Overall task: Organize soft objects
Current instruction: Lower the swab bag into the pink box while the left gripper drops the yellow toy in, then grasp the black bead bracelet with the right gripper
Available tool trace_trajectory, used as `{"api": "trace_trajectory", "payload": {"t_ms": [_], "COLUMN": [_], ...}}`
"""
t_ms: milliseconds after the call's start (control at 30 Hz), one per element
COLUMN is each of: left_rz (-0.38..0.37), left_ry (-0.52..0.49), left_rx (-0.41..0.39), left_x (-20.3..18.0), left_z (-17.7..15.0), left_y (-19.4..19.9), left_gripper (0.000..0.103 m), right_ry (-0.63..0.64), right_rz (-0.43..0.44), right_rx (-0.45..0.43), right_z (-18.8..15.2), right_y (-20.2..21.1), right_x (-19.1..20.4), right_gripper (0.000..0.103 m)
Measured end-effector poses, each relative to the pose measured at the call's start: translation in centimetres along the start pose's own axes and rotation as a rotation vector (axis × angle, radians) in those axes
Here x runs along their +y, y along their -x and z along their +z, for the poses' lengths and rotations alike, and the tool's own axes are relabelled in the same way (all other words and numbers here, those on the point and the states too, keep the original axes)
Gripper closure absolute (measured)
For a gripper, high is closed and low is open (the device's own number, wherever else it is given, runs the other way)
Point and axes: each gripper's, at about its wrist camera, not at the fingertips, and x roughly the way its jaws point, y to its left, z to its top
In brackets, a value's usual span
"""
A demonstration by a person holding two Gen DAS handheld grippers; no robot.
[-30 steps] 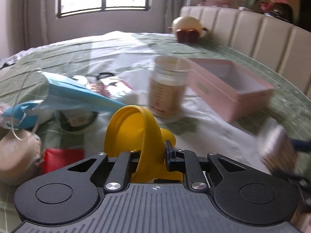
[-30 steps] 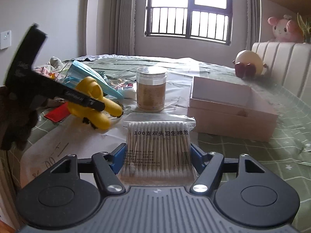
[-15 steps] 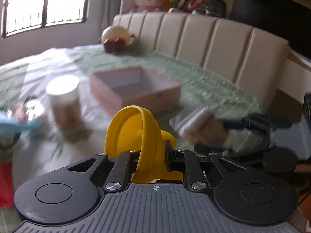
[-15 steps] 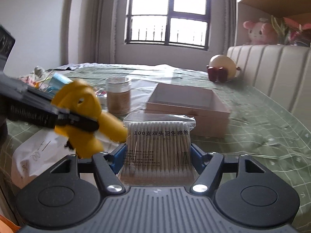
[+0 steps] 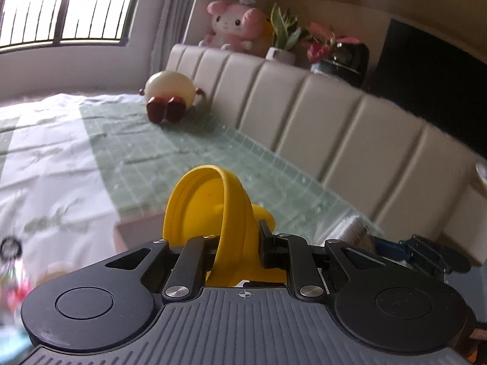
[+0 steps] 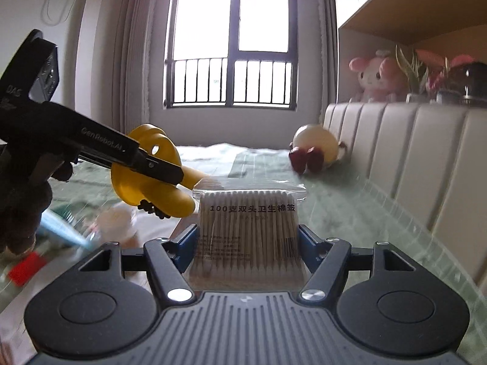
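My left gripper (image 5: 240, 241) is shut on a yellow soft rubber toy (image 5: 207, 210), which fills the gap between its jaws and sticks out forward. The right wrist view shows that gripper (image 6: 170, 175) from the side, held in the air at the left, with the yellow toy (image 6: 143, 182) pinched in it. My right gripper (image 6: 248, 240) is shut on a clear bag of cotton swabs (image 6: 248, 225), blue pads pressing on both sides. That bag (image 5: 354, 231) shows at the lower right of the left wrist view. A corner of the pink box (image 5: 137, 232) lies below the yellow toy.
A round cream plush with brown feet (image 5: 169, 92) lies on the green bedspread (image 5: 213, 152) by the padded headboard (image 5: 334, 121). A pink plush (image 5: 234, 26) and plants stand on the ledge above. A jar (image 6: 117, 222), a blue pack (image 6: 61, 228) and a red item (image 6: 24, 267) lie blurred at lower left.
Both grippers have risen and swung toward the headboard, each still holding its thing. The jar and pink box have dropped low or out of both views.
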Motion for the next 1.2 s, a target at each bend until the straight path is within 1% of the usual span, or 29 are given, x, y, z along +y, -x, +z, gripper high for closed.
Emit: {"api": "trace_trajectory", "payload": {"t_ms": [67, 133, 200, 233, 300, 333, 367, 400, 433, 467, 500, 600, 700, 767, 833, 900, 1000, 1033, 1100, 1200], "left_rz": [-0.017, -0.022, -0.006, -0.001, -0.007, -0.006, 0.019, 0.045, 0.064, 0.06, 0.041, -0.007, -0.103, -0.108, -0.088, -0.046, 0.088, 0.133, 0.205, 0.316], "left_ry": [0.026, 0.06, 0.084, 0.098, 0.147, 0.181, 0.202, 0.2, 0.176, 0.151, 0.14, 0.157, 0.18, 0.157, 0.158, 0.17, 0.152, 0.162, 0.213, 0.284], "left_rx": [-0.003, 0.001, 0.007, 0.009, 0.02, 0.048, 0.103, 0.163, 0.234, 0.28, 0.3, 0.264, 0.24, 0.198, 0.143, 0.091, 0.046, 0.036, 0.006, -0.069], "left_x": [0.7, 1.4, 2.6, 3.4, 5.4, 6.6, 7.5, 8.0, 8.3, 8.4, 8.6, 8.8, 8.5, 8.1, 8.4, 9.4, 11.5, 12.6, 14.9, 18.6], "left_z": [2.0, 3.4, 4.3, 4.3, 3.8, 3.2, 2.2, 1.4, 0.3, -0.7, -1.5, -2.3, -2.0, -1.6, -1.7, -1.5, -1.7, -1.7, -2.0, -2.6], "left_y": [-1.6, -3.5, -5.5, -6.7, -8.9, -10.3, -11.8, -13.0, -14.2, -14.8, -15.0, -13.1, -10.2, -7.7, -4.7, -1.7, 2.3, 3.6, 6.5, 11.4], "left_gripper": [0.085, 0.085, 0.083, 0.083, 0.077, 0.074, 0.071, 0.068, 0.067, 0.068, 0.066, 0.066, 0.066, 0.066, 0.066, 0.066, 0.066, 0.066, 0.066, 0.066], "right_ry": [0.005, 0.017, 0.001, -0.016, -0.029, -0.041, -0.051, -0.057, -0.057, -0.056, -0.06, -0.083, -0.085, -0.072, -0.069, -0.083, -0.107, -0.113, -0.131, -0.18], "right_rz": [0.007, -0.009, -0.003, 0.023, 0.07, 0.083, 0.087, 0.086, 0.085, 0.086, 0.088, 0.086, 0.058, 0.036, 0.025, 0.036, 0.081, 0.096, 0.146, 0.242], "right_rx": [-0.022, -0.003, 0.04, 0.067, 0.175, 0.24, 0.264, 0.267, 0.267, 0.27, 0.274, 0.288, 0.296, 0.293, 0.291, 0.304, 0.351, 0.368, 0.4, 0.472], "right_z": [0.9, 1.2, 0.8, 0.3, -0.9, -1.6, -2.2, -2.8, -3.3, -3.7, -3.9, -3.9, -3.2, -2.4, -1.4, -0.2, 1.9, 2.8, 4.5, 7.4], "right_y": [-2.3, -5.7, -8.9, -10.5, -13.9, -15.2, -15.6, -15.7, -15.5, -15.1, -14.9, -14.0, -13.8, -14.0, -14.0, -14.0, -14.9, -15.4, -16.6, -19.6], "right_x": [-0.7, -0.8, -1.0, -1.4, -1.6, -1.5, -1.4, -1.5, -1.6, -1.6, -1.8, -2.7, -2.9, -2.9, -2.4, -1.5, 0.2, 1.0, 2.8, 5.9], "right_gripper": [0.034, 0.034, 0.034, 0.032, 0.031, 0.031, 0.031, 0.031, 0.031, 0.031, 0.031, 0.031, 0.031, 0.031, 0.031, 0.031, 0.031, 0.031, 0.031, 0.031]}}
